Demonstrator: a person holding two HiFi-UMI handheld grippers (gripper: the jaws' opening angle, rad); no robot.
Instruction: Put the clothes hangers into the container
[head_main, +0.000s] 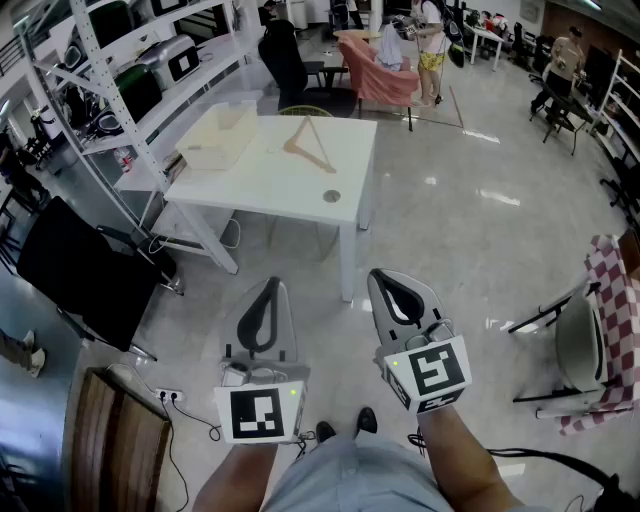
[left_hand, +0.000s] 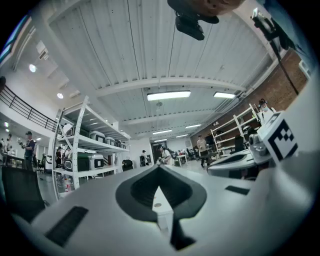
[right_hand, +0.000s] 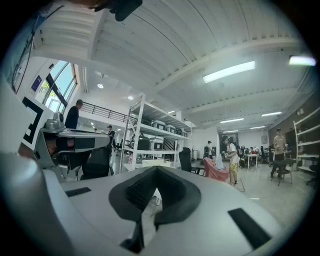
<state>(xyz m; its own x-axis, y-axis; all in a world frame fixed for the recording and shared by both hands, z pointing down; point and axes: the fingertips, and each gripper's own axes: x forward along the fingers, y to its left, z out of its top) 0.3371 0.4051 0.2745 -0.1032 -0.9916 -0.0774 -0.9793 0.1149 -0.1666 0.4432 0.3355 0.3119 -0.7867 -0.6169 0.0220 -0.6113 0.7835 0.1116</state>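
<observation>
Held the left gripper (head_main: 272, 283) and the right gripper (head_main: 384, 275) side by side at the near edge of the scene, level above the pale floor (head_main: 470, 230) and just apart from each other. In the left gripper view, found the left gripper (left_hand: 159, 168) pressed together at its tips, with nothing caught in the loop behind them. In the right gripper view, found the right gripper (right_hand: 157, 168) likewise closed tip to tip and empty. Saw the wooden clothes hanger (head_main: 309, 146) lying flat on the white table (head_main: 290, 190), far ahead and slightly left, well apart from both grippers. Saw the pale open container (head_main: 217, 138) on the same table, left of the hanger, near it but not touching it. Noted a small round thing (head_main: 331, 196) on the table's near right part. Noted also a black chair (head_main: 85, 270) left of the table, a metal shelving rack (head_main: 150, 70) at far left, and a red-checked chair (head_main: 610, 320) at right.
</observation>
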